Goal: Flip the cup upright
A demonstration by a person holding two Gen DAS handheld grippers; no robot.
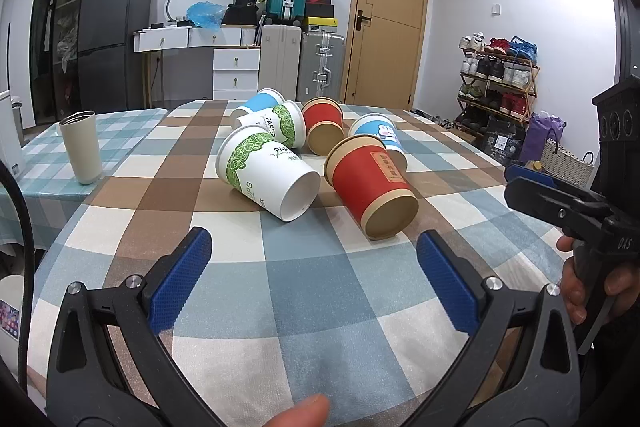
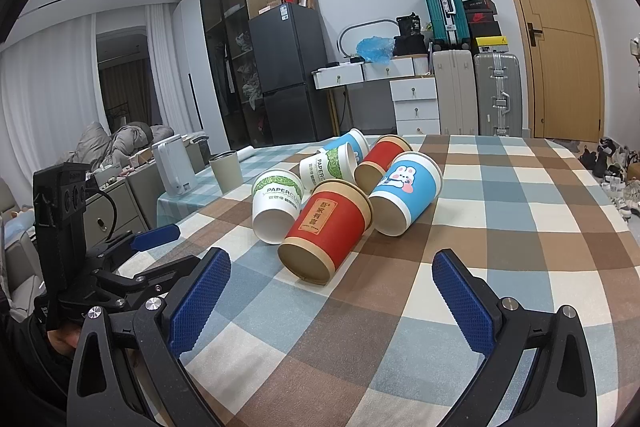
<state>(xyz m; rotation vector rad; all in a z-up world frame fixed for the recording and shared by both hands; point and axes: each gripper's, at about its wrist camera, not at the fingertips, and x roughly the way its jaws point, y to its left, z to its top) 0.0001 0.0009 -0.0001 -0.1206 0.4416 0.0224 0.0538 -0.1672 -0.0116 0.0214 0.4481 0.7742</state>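
Both empty, wide-open, the left gripper (image 1: 314, 275) and right gripper (image 2: 332, 291) face tumbled paper cups (image 2: 326, 227) on the desk (image 1: 320, 307); a nudge could roll them.

"PAPERCU", cut off, on the near white leaf-print paper cup (image 2: 276, 205), "PAPER" on the white leaf-print cup behind it (image 2: 326, 167), "DAS" on the right gripper's black handle (image 1: 624, 244), "30" on a black bag (image 2: 410, 25) atop the drawers
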